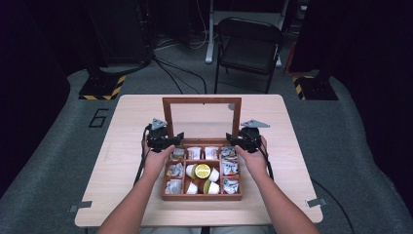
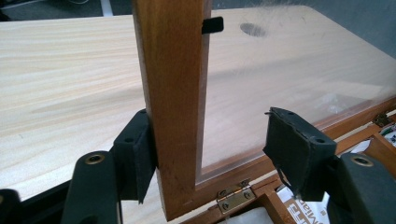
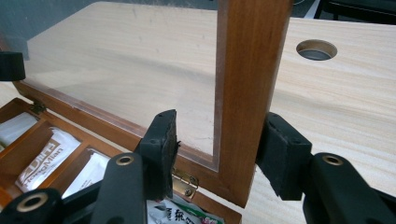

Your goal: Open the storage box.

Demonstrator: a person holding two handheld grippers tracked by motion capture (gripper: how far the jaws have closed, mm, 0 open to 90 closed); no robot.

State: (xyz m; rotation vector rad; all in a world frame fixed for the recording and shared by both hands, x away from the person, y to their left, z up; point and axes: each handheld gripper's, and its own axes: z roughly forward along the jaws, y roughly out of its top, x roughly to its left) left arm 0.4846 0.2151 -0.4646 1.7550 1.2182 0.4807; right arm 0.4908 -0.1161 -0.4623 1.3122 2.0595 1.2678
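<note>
A wooden box [image 1: 202, 197] with several compartments lies open on the table, its glass-paned lid [image 1: 201, 101] standing upright at the back. My left gripper [image 1: 171, 139] straddles the lid's left rail [image 2: 173, 70] just above a brass hinge [image 2: 236, 198]. Its outer pad [image 2: 137, 154] presses the rail's edge, and the other pad [image 2: 294, 149] stands before the pane, contact unclear. My right gripper [image 1: 234, 140] straddles the right rail [image 3: 247, 70]. Here the outer pad [image 3: 280, 158] touches the wood and the inner pad [image 3: 163, 149] stops a little short of it.
The box holds paper sachets [image 1: 230, 168], small white cups and a yellow lemon-like piece [image 1: 202, 170]. A round cable hole [image 3: 317, 49] lies in the tabletop behind the lid. Beyond the table's far edge stands a dark folding chair [image 1: 248, 46].
</note>
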